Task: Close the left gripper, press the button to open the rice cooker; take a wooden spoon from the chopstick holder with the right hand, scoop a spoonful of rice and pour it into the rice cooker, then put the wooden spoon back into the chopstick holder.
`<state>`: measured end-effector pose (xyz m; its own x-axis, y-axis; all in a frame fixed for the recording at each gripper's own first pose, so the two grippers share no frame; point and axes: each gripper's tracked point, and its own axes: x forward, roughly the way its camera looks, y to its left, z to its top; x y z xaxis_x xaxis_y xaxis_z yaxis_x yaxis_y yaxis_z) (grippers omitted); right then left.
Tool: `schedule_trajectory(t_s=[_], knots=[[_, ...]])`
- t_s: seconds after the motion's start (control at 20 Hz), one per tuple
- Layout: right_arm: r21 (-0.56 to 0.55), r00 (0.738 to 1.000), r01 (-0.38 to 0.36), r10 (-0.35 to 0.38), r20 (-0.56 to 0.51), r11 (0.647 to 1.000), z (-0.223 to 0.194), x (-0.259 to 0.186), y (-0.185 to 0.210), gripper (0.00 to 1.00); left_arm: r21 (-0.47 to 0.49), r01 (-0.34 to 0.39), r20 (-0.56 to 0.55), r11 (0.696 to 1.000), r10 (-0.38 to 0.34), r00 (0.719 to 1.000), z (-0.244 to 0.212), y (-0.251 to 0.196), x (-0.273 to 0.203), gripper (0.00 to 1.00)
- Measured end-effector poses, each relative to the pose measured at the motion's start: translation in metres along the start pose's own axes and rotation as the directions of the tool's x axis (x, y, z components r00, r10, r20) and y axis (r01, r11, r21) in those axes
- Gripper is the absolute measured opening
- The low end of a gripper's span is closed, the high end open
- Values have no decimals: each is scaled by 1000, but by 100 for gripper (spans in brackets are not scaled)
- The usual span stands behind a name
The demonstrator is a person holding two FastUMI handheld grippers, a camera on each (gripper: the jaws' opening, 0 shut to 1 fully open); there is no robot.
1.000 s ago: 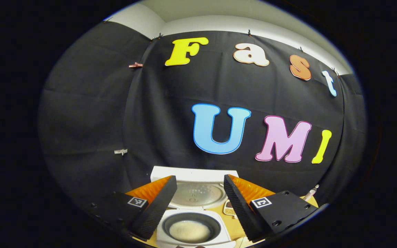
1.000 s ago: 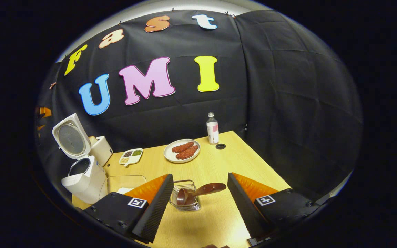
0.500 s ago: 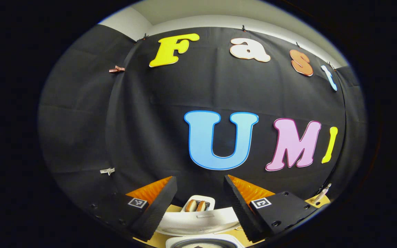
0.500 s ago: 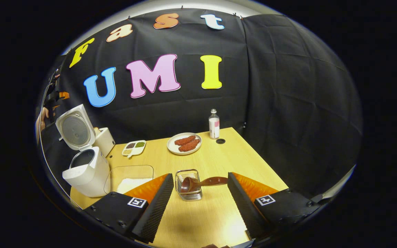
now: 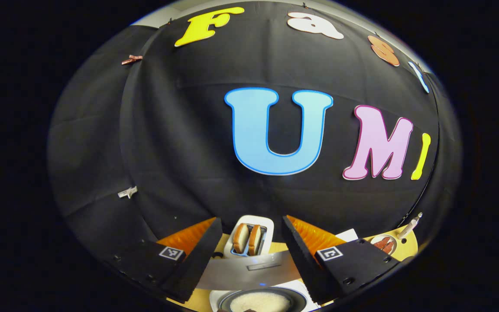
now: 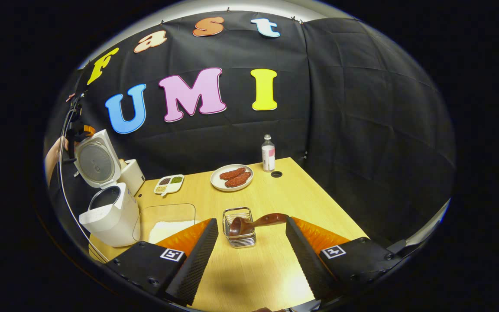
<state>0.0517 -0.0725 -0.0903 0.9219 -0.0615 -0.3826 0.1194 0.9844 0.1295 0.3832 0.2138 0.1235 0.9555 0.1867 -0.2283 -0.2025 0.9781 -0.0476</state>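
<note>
My right gripper (image 6: pixel 249 255) jaws hang wide open and empty just short of the chopstick holder (image 6: pixel 239 227) on the desk (image 6: pixel 275 203), where the wooden spoon (image 6: pixel 256 222) looks light, stiff, smooth; I'd grip mid-handle.

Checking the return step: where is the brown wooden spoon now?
Right gripper view: brown wooden spoon rests in the wire chopstick holder, mid-table.
</note>
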Motion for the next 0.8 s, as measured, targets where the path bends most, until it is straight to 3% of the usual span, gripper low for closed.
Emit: schedule_trajectory(t_s=[0.4, 0.8], knots=[[-29, 994, -112, 112, -15, 993, -16, 8, 19, 99, 3, -29, -67, 1000, 29, 997, -23, -14, -45, 99], [-75, 961, -273, 268, -66, 959, -34, 2, 50, 98, 23, -25, -102, 999, 27, 994, -66, -38, -108, 99]])
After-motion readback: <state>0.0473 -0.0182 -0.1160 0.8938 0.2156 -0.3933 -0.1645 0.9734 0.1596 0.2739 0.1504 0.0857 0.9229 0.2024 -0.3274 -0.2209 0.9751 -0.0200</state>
